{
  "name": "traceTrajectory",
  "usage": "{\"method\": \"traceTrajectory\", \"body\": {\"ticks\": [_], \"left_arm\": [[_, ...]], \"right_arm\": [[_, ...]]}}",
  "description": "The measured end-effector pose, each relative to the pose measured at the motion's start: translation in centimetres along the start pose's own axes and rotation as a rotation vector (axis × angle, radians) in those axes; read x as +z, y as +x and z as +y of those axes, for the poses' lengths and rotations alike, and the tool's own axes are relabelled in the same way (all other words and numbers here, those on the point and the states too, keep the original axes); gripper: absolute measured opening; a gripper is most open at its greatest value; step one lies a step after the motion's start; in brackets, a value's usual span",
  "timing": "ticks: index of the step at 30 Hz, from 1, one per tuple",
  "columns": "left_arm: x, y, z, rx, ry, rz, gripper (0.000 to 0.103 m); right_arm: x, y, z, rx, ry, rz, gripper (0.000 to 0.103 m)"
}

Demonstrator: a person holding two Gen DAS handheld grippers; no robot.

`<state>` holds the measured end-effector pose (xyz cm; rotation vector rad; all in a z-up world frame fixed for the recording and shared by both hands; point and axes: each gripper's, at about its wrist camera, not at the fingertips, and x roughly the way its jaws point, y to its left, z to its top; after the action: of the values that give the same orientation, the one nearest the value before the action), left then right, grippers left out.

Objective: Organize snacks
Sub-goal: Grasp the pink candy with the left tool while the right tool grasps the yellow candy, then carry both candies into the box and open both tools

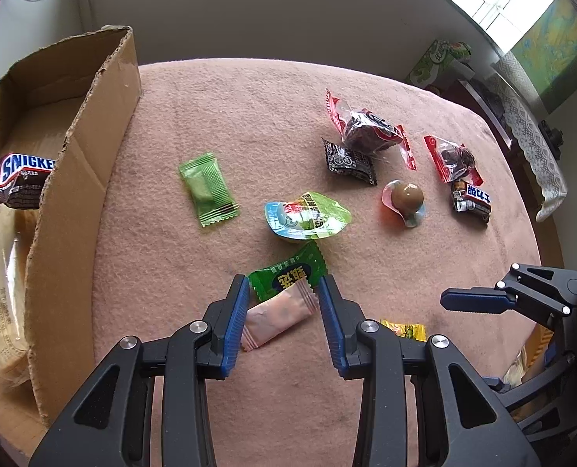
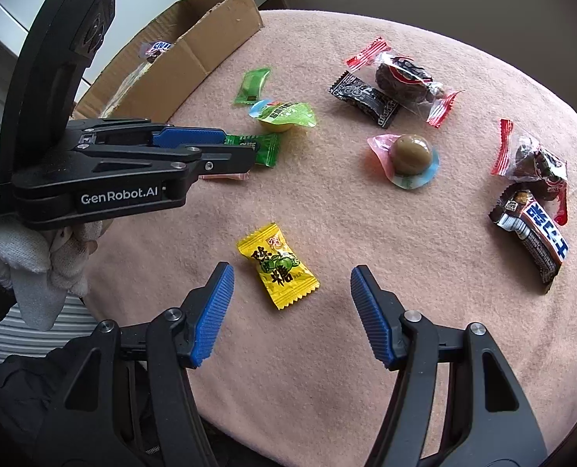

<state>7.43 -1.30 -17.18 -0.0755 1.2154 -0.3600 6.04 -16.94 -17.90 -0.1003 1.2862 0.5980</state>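
Snacks lie scattered on the pink-covered tabletop. A pink candy sits between the left gripper jaws, which are spread wide around it, not clamping. The right gripper jaws gape wide beside a yellow candy. 1 Snickers bar rests in the cardboard box

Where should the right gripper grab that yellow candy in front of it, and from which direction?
Take the yellow candy across its puffy middle, not the thin crimped ends. It lies flat on the pink cloth, angled diagonally, so bring the open right gripper down from above, turned so its fingers close across the short width.
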Motion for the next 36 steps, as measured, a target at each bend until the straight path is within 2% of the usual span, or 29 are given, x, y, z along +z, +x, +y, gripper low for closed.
{"method": "traceTrajectory", "body": {"ticks": [6,17,20,22,26,36], "left_arm": [[-0.5,0.0,-0.1,0.022,0.035,0.012,0.035],[-1.4,0.2,-1.1,0.056,0.124,0.033,0.035],[-1.6,0.2,-1.3,0.084,0.145,0.03,0.028],[-1.5,0.2,-1.1,0.095,0.132,0.025,0.022],[-1.7,0.2,-0.8,0.104,0.106,0.012,0.019],[-2.4,-1.4,0.7,0.054,-0.047,-0.033,0.017]], "right_arm": [[0.8,0.9,0.4,-0.002,-0.034,0.014,0.06],[1.4,2.0,1.6,-0.014,-0.096,0.041,0.058],[1.6,2.2,1.9,-0.044,-0.118,0.049,0.048],[2.0,2.8,2.5,-0.057,-0.128,0.05,0.041],[2.2,2.9,2.6,-0.086,-0.132,0.049,0.027],[2.3,2.3,2.2,-0.051,-0.069,0.017,0.026]]}}
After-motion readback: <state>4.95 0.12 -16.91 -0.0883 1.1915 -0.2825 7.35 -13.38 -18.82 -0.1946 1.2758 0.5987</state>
